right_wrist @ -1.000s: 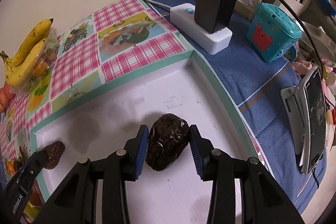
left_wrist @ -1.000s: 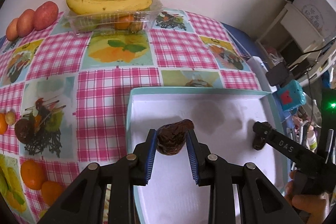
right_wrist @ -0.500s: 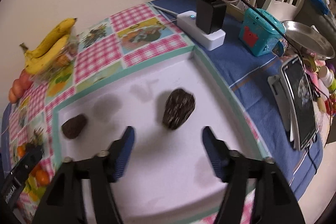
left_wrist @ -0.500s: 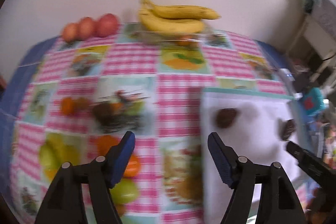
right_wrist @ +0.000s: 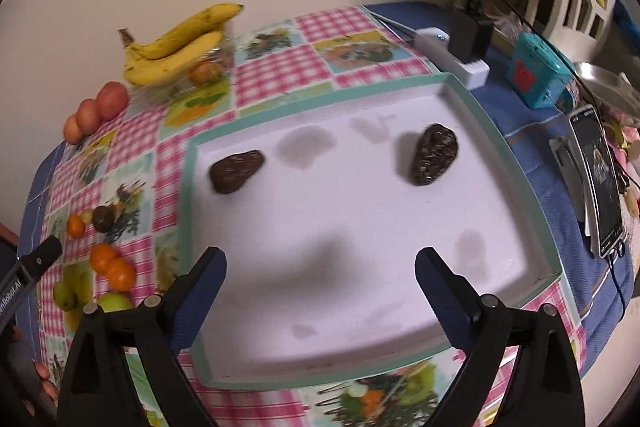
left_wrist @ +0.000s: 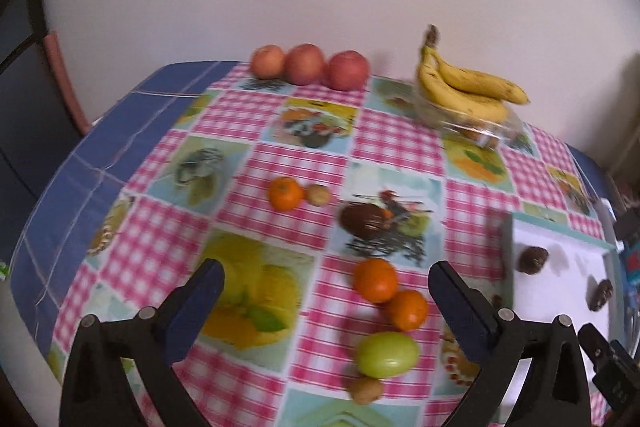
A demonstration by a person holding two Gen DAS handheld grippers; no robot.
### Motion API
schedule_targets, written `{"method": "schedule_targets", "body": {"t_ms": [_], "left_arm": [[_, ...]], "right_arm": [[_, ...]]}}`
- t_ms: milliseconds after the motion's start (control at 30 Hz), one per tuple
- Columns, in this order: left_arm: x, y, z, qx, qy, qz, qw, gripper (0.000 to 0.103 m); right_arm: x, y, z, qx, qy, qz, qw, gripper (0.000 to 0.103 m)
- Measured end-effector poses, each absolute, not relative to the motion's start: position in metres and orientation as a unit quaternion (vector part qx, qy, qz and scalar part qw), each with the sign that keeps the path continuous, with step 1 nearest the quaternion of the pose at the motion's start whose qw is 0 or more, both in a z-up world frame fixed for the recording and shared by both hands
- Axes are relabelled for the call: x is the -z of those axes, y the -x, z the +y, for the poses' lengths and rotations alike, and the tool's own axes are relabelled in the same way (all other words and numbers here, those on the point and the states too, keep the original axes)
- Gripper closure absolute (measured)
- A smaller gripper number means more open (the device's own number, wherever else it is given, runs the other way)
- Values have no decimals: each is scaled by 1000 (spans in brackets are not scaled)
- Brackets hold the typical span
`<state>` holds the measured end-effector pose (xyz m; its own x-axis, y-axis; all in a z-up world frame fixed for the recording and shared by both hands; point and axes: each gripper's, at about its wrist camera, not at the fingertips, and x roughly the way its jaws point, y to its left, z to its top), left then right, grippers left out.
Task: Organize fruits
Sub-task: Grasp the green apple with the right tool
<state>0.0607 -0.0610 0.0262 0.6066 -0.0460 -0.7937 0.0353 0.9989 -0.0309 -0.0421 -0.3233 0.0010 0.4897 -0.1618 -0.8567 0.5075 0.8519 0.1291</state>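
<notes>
On the checked table (left_wrist: 396, 151), both dark fruits (right_wrist: 237, 171) (right_wrist: 434, 153) now lie released in the tray (right_wrist: 516, 163) beyond the right fingers (right_wrist: 436, 283), both pairs spread empty, left fingers (left_wrist: 460, 301) turned toward oranges (left_wrist: 376, 279).

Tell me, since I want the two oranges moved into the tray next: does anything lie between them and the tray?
Nothing visible does. The two oranges touch each other on the checked cloth, with bare cloth between them and the tray's teal rim. The left tool hangs open over them. The green fruit lies nearer the camera, off that path.
</notes>
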Motion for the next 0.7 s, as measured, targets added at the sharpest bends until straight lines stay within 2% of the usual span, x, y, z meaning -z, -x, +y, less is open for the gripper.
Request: {"method": "schedule_targets", "body": {"t_ms": [233,500,700], "left_arm": [[-29,-66,-37,-1,3,433,901,0],[-36,-81,10,-1,63,416,907,0],[-12,-93,41,-29,81,469,879,0]], "right_arm": [[3,24,-283,155,-178,476,847,7],[5,-11,-226,80,-155,480,860,7],[18,-31,-197,46,-152,503,849,7]]}}
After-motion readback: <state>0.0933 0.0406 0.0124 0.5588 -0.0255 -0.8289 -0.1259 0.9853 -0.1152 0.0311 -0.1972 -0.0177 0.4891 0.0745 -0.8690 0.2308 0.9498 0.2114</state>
